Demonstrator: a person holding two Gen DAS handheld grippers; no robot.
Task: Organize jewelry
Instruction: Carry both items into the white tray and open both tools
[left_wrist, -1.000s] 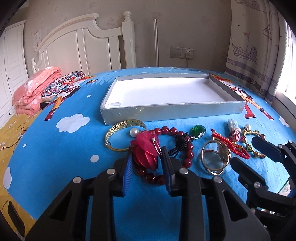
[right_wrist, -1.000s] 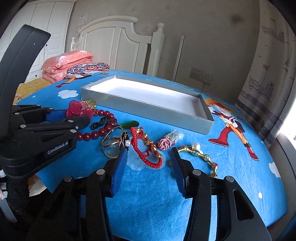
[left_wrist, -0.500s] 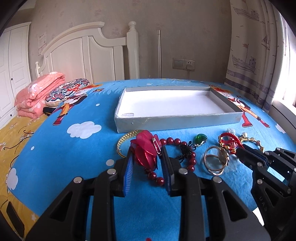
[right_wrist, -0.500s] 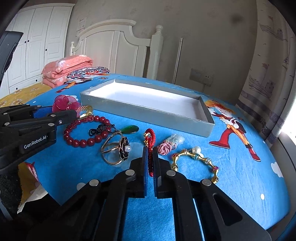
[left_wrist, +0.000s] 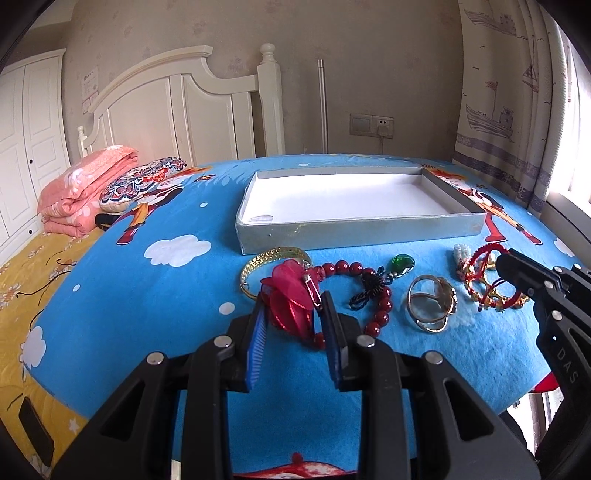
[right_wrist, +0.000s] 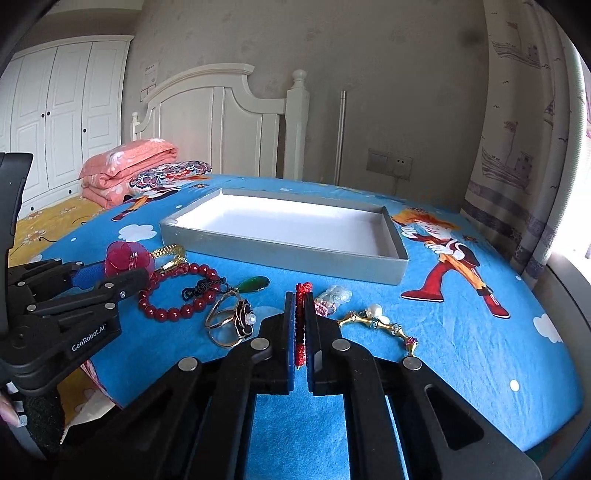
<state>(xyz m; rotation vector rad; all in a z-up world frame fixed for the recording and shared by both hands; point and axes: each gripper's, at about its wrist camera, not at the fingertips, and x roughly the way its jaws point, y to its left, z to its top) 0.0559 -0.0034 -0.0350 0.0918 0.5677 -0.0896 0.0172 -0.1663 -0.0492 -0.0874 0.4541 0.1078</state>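
Since a second ago the right gripper (right_wrist: 301, 325) has been closed from a spread stance onto the red woven bracelet (right_wrist: 302, 317), and the bracelet has been lifted off the blue cartoon bedspread (right_wrist: 461, 332); the box appears farther ahead of both grippers than before. The bracelet is now pinched edge-on between the pressed-together jaws, its top loop standing just above their tips. In the left wrist view the same bracelet (left_wrist: 487, 280) is seen hanging at the tip of the right gripper (left_wrist: 517, 269).

The red fabric flower brooch (left_wrist: 291, 299) is pinched between the jaws of the left gripper (left_wrist: 293, 314), which are kept narrowly apart by it.

Just to the left of the right jaws a ring with a black flower and pearl (right_wrist: 231, 321) is laid, and beyond it a dark red bead bracelet (right_wrist: 177, 295) and a green pendant (right_wrist: 253, 284). To the right of the jaws a gold bracelet with pearl (right_wrist: 380, 323) is laid, with a small pink and white trinket (right_wrist: 330, 299) just ahead. A gold mesh bangle (left_wrist: 275, 258) is seen just beyond the left jaws.

Farther ahead of both grippers the grey box with a white inside (right_wrist: 288, 253) is set, nothing lying in it.
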